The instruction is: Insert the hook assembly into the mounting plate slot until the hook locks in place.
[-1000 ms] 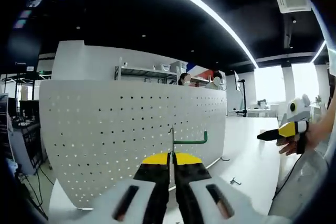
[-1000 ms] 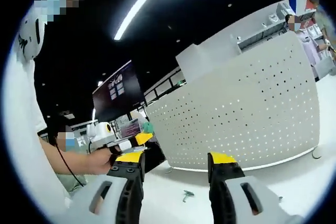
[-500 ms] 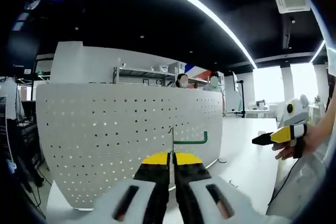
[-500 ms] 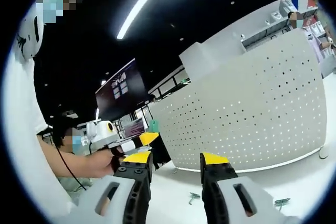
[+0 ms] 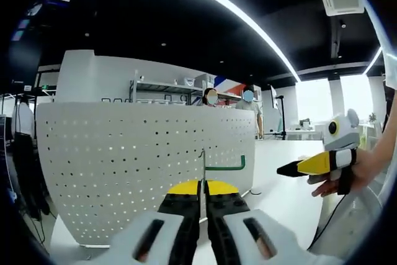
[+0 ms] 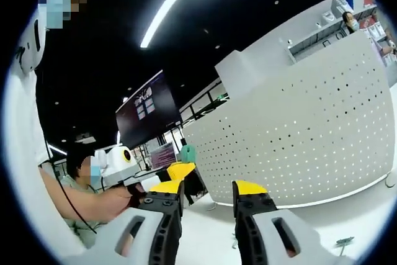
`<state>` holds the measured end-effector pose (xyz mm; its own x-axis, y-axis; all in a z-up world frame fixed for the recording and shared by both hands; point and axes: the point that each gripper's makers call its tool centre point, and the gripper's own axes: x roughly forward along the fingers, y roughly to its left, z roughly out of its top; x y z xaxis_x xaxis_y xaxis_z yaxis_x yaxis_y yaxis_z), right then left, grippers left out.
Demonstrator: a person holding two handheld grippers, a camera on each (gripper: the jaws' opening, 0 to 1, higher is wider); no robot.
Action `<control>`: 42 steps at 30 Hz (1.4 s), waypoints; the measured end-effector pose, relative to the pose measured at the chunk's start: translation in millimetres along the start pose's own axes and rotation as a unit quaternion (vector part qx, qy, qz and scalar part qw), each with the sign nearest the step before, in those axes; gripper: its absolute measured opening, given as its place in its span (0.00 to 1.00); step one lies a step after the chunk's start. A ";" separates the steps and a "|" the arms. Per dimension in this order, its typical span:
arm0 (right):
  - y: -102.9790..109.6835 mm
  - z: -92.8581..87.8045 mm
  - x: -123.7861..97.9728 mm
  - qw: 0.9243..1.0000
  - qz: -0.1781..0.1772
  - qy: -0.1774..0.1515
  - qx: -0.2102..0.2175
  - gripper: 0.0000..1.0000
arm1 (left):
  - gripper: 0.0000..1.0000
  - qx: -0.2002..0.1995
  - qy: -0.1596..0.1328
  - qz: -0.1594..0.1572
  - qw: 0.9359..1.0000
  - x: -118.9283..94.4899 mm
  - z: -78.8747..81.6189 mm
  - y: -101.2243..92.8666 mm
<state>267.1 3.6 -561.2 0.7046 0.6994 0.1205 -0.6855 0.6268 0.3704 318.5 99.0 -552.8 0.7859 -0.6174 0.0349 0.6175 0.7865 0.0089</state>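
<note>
While the left tool (image 5: 201,185) pinches the green-tipped metal hook (image 5: 214,167) upright, lining it up with the white perforated mounting plate (image 5: 133,166), the right tool (image 6: 205,189) waits empty, jaws apart.

One pegboard (image 5: 142,166), one green hook (image 5: 224,166), two tools (image 5: 201,185) (image 6: 205,187), one small table part (image 6: 344,241).

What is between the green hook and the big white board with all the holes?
Nothing but open air, in the left gripper view. The left gripper holds the green hook in front of the white board, not yet pushed in.
</note>
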 end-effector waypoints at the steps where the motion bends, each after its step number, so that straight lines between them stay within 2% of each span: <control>1: 1.3 0.2 0.6 1.000 0.000 0.000 -0.002 0.29 | 0.01 -0.002 -0.002 -0.001 1.000 0.1 1.1 -1.5; 9: 7.1 2.9 5.5 1.000 0.004 -0.007 0.003 0.25 | 0.01 -0.002 -0.004 -0.010 1.000 2.4 3.3 -18.5; 29: 20.4 13.8 24.6 0.999 0.026 -0.027 0.009 0.17 | 0.01 -0.002 0.002 -0.024 1.000 6.2 1.2 -43.3; 42: 22.5 15.2 36.0 0.999 0.032 -0.026 0.003 0.13 | 0.01 -0.006 -0.004 -0.034 0.999 9.1 4.1 -51.3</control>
<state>279.9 37.6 -534.5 0.6683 0.7190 0.1909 -0.7281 0.5796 0.3660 293.9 53.2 -548.9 0.7416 -0.6695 0.0422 0.6701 0.7422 -0.0008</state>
